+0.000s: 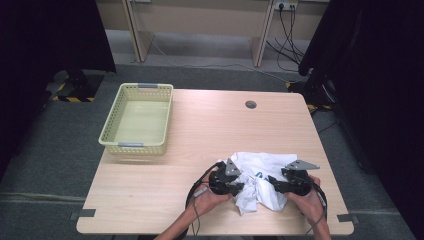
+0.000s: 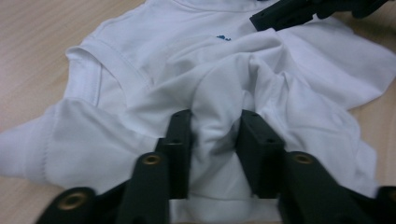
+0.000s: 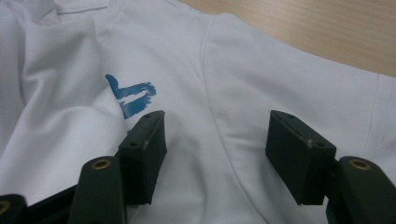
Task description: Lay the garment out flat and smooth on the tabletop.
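crumpled white cotton t-shirt with blue print [image 1: 262,176] bunched on near right of wooden surface [image 1: 165,190], long axis running left-right. left gripper [image 2: 215,133] fingers pinching raised fold. right gripper [image 3: 217,140] fingers spread over flat cloth. pale yellow plastic basket [image 1: 138,120] far left.

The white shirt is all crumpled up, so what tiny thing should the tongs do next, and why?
Probably close the right tongs on the cloth. Their jaws stand wide open over the white shirt, gripping nothing, while the left tongs already have a fold bunched between their jaws. With both holding on, the shirt could be lifted.
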